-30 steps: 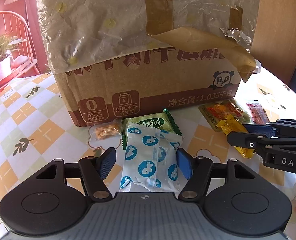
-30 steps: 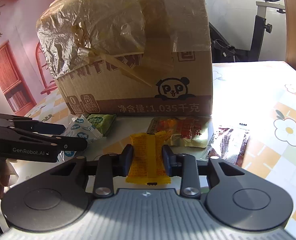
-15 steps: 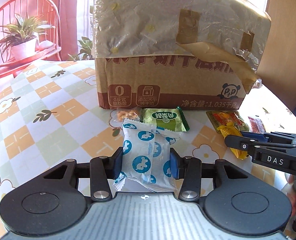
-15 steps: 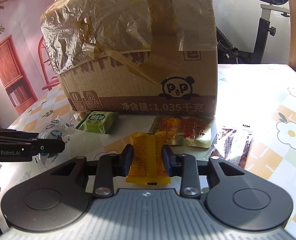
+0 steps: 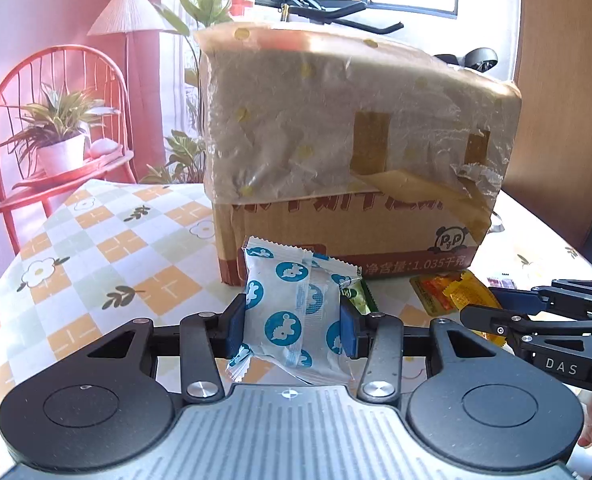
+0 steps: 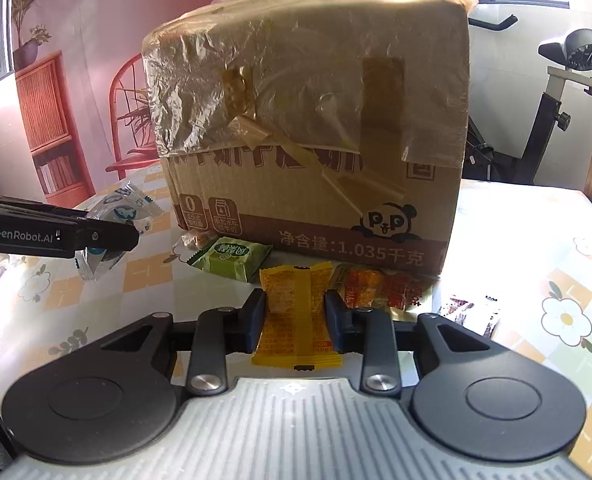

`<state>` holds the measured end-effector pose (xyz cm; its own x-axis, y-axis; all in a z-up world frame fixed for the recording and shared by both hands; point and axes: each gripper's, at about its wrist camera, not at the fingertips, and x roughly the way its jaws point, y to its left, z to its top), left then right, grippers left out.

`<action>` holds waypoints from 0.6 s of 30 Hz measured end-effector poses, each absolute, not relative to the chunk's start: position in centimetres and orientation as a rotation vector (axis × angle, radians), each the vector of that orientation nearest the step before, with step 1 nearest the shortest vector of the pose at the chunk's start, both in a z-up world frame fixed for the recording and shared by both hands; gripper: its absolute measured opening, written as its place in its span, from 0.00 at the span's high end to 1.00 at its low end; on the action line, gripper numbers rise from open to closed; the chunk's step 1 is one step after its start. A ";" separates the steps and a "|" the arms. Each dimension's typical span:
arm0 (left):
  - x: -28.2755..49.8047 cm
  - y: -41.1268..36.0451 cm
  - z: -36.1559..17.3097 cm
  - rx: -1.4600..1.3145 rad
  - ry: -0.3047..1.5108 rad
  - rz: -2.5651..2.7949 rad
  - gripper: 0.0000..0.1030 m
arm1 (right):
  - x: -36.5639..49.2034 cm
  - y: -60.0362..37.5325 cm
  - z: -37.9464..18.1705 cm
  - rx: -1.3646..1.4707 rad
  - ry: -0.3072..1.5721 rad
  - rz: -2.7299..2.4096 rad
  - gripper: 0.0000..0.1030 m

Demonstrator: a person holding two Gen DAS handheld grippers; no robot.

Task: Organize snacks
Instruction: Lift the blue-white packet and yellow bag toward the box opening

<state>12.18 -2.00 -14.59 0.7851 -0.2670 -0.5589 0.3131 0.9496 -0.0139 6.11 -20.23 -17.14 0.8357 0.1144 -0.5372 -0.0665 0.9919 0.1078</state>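
Note:
My left gripper [image 5: 291,330] is shut on a white snack packet with blue circles [image 5: 296,316] and holds it above the table, in front of the cardboard box [image 5: 356,168]. The same packet shows in the right wrist view [image 6: 123,212] in the left gripper [image 6: 107,236]. My right gripper [image 6: 294,322] is shut on a yellow snack packet [image 6: 296,312], held off the table before the box [image 6: 308,128]. The right gripper also shows at the right of the left wrist view [image 5: 492,316].
On the table by the box's base lie a green packet [image 6: 231,258], a small clear-wrapped sweet [image 6: 193,240], an orange-red packet [image 6: 380,286] and a dark packet [image 6: 472,312]. A red chair with a potted plant [image 5: 59,136] stands at far left. An exercise bike [image 6: 556,100] stands behind.
Both grippers have risen with their packets. The left gripper closed on the white and blue packet and lifted it off the table; the right kept its hold on the yellow packet.

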 end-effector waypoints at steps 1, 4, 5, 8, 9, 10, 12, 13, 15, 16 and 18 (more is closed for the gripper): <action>12.3 -1.9 -13.9 0.071 0.574 -0.316 0.53 | 6.1 -20.2 -16.3 0.081 0.549 0.099 0.67; 12.3 -1.8 -11.5 0.058 0.517 -0.319 0.53 | 5.9 -20.2 -13.8 0.063 0.475 0.120 0.67; 12.4 -1.8 -10.6 0.057 0.497 -0.324 0.53 | 5.9 -20.1 -12.8 0.052 0.447 0.132 0.67; 12.8 -1.8 -8.1 0.039 0.435 -0.335 0.53 | 6.1 -20.0 -10.1 0.037 0.379 0.166 0.67; 12.9 -1.8 -7.3 0.027 0.419 -0.337 0.53 | 6.2 -19.9 -9.2 0.032 0.356 0.176 0.67; 13.2 -1.9 -6.5 0.020 0.405 -0.339 0.53 | 6.3 -19.9 -8.4 0.027 0.336 0.184 0.67; 13.6 -2.4 -5.2 0.019 0.372 -0.341 0.53 | 6.8 -20.0 -6.7 0.033 0.299 0.200 0.67; 13.9 -2.7 -4.5 0.021 0.356 -0.342 0.53 | 7.3 -20.0 -5.7 0.033 0.276 0.206 0.67; 14.9 -3.3 -3.3 0.019 0.331 -0.350 0.53 | 8.4 -20.2 -4.1 0.030 0.252 0.201 0.67; 15.5 -3.5 -2.7 0.015 0.324 -0.354 0.53 | 9.1 -20.3 -3.5 0.031 0.247 0.195 0.67; 17.3 -4.3 -1.7 0.008 0.312 -0.369 0.53 | 11.2 -20.7 -2.3 0.026 0.250 0.182 0.67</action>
<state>17.26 -4.31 -1.68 0.8858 -0.3532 -0.3010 0.3555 0.9334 -0.0489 11.19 -20.67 -2.26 0.9526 0.1822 -0.2436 -0.1757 0.9833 0.0482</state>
